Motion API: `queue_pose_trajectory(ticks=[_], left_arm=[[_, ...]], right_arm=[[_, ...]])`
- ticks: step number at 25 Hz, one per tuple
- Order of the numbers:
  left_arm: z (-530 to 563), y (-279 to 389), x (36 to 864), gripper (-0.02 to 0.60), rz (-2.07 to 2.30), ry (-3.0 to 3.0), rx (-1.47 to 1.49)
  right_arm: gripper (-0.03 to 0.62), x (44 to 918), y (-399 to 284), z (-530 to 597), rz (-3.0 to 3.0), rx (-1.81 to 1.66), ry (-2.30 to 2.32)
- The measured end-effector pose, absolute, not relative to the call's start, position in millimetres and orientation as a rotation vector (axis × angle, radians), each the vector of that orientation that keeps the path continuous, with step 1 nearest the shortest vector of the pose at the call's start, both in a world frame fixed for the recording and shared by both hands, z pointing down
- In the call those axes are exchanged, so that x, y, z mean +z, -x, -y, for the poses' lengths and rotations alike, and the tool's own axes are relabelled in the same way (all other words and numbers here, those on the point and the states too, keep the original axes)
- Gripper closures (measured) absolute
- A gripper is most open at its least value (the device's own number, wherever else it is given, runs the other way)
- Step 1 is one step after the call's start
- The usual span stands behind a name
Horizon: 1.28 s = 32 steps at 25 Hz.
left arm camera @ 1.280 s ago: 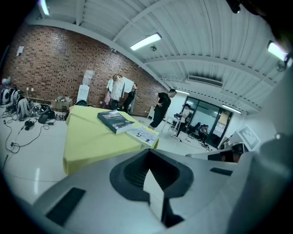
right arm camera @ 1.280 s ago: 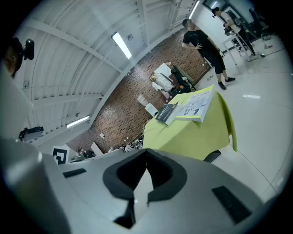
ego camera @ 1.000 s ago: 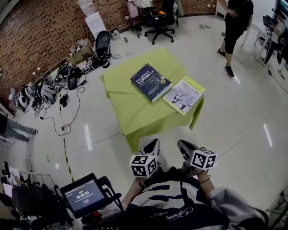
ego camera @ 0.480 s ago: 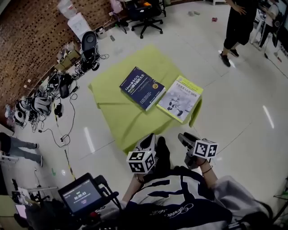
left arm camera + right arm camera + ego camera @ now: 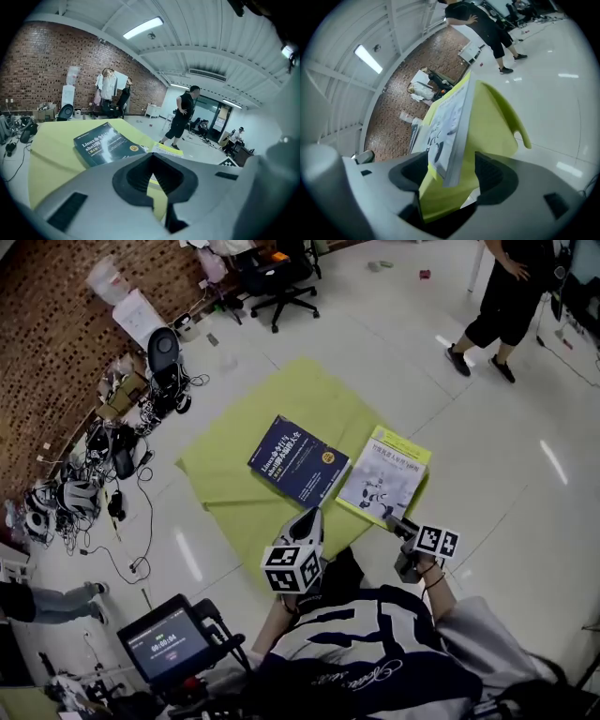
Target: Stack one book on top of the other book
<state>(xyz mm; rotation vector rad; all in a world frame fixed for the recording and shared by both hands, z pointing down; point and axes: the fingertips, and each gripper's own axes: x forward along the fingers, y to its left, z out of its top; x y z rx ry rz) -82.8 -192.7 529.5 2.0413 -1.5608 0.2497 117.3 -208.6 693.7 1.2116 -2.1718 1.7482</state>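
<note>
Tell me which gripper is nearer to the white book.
Right. The right gripper is opening its fingers, with the white book near corner between them. The left gripper is farther off, at the cloth near edge, before the blue book.

Two books lay side by side on the table [image 5: 225, 474]. The left book [image 5: 297, 460] was about the middle and the right book [image 5: 382, 482] just beside it, along the table's right edge. The left gripper [image 5: 308, 521] hung over the near edge, before the left book. The right gripper [image 5: 396, 520] stood at the near right corner, its jaws opening with the right book's near corner between them. An office chair [image 5: 272, 273] stood behind the table, and a heap of cables [image 5: 112, 442] lay on the floor to its left.
</note>
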Motion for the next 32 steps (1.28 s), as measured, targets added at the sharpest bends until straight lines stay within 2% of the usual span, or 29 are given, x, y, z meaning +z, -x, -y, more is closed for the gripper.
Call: queue_pose_trajectory(ticks=[7,8,9,11,13,18,26,32], left_arm=[[228,92,555,0.578,1.518,-2.030,0.283],[229,91,558,0.578,1.515,-2.028,0.287],[230,90,560,0.578,1.516,-2.024,0.289],[231,90,560,0.578,1.525,-2.009,0.283],[234,90,558,0.578,1.536,-1.988,0.275],[240,91,551,0.578,1.566,-1.947,0.233],[252,86,541,0.578,1.605,-1.913,0.186],[254,96,537,0.578,1.668,-1.872,0.139]], right_arm=[[0.310,723,-106,230,2.138,2.099,-1.121],[0.334,720,-103,229,2.152,2.153,-1.073],[0.429,716,-101,227,2.169,2.186,-1.028],[0.488,706,-99,225,2.184,2.214,-0.958],[0.512,693,-99,224,2.146,2.248,-0.912],[0.521,653,-94,225,2.157,2.226,-0.834],[0.520,576,-115,250,2.410,1.994,-0.818],[0.514,509,-101,269,2.608,2.055,-0.681]])
